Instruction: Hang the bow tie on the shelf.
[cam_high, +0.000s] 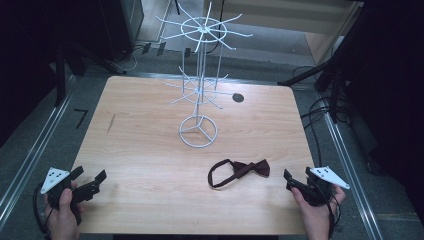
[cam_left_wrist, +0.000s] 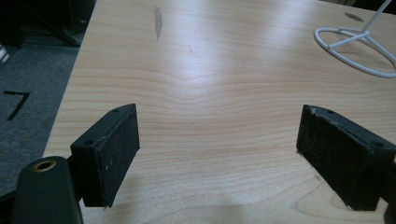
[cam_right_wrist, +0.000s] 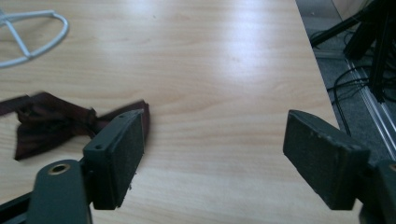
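Observation:
A dark maroon bow tie with its strap looped lies flat on the wooden table, right of centre near the front. A white wire display rack with radiating hooks stands at the table's middle back on a ring base. My right gripper is held at the front right corner, open, just right of the bow tie, nothing between its pads. My left gripper hovers at the front left corner, open over bare wood, with the rack's base far off to its right.
A dark round mark sits on the table behind the rack. Metal rails run along both sides on the grey floor. Cables and dark stand legs lie past the right edge. A "7" mark is on the floor at left.

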